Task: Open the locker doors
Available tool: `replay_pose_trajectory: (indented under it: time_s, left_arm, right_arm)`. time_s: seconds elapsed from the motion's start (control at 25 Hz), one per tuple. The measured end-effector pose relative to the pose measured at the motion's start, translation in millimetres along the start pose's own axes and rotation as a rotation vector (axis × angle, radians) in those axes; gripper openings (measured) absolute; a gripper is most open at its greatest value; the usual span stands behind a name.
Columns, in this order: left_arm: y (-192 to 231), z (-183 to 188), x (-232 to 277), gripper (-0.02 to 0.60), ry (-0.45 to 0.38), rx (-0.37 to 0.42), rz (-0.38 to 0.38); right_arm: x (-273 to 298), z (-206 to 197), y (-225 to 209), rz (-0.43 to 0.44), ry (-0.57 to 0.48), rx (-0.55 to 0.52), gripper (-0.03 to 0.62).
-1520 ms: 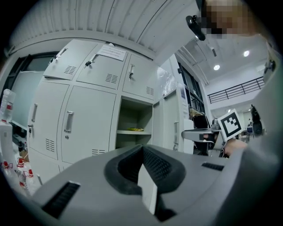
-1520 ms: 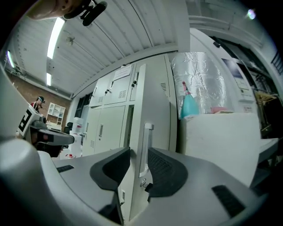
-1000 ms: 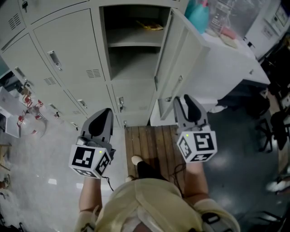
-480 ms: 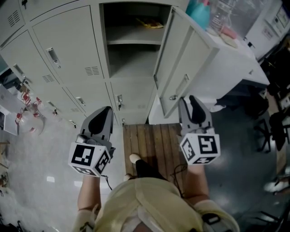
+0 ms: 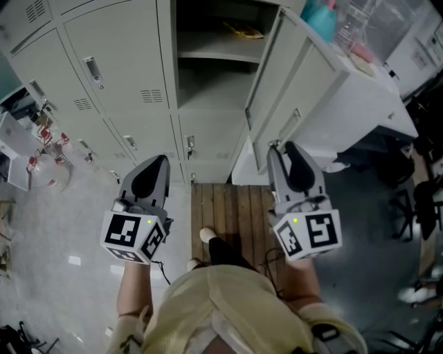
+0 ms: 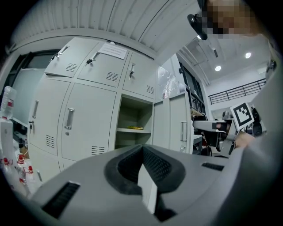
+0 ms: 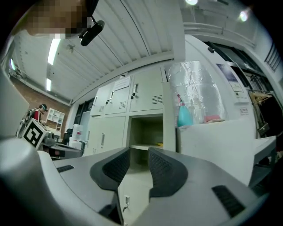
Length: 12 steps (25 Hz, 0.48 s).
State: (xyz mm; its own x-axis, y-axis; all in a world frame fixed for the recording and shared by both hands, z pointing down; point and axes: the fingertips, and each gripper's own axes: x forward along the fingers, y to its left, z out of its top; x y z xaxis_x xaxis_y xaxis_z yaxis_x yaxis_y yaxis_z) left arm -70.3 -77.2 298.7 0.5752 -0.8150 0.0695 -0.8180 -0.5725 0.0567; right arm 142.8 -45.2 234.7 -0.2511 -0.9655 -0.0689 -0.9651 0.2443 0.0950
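My left gripper point(image 5: 158, 164) has its jaws pressed together on nothing. The jaws of the right gripper point(image 5: 282, 149) stand a narrow gap apart, with only the lockers showing through that gap.

From the head view, the grey locker bank point(image 5: 118, 83) fills everything from 10 to 12 o'clock, and both grippers point at it without touching. One upper locker door point(image 5: 294, 90) is swung wide open toward 1 o'clock, just ahead of my right gripper. The doors left of it sit flush and closed. A white cabinet point(image 5: 374, 97) stands behind the open door at 2 o'clock.

A slatted wooden board point(image 5: 232, 207) lies on the floor between the two grippers, at the foot of the lockers. The closed lower door point(image 5: 208, 138) sits at 12 o'clock, right under the open compartment. A shelf point(image 5: 208, 57) crosses that compartment. A teal bottle point(image 5: 324, 19) stands on top of the cabinet, and something small and yellow point(image 5: 242, 29) lies on the shelf; I cannot tell what it is.
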Motion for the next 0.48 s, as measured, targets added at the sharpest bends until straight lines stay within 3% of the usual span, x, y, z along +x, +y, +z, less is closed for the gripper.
replay_pose_trajectory:
  time_s: [0.28,0.48]
  left_arm:
    - [23,-5,-25,-0.006,-0.005,-0.022,0.077]
    - [51,-16,-49,-0.006,0.013,-0.055,0.182]
  right_arm:
    - [27,-16,65,0.176,0.036,0.002,0.121]
    - [52,-39,98,0.273,0.08,0.009,0.121]
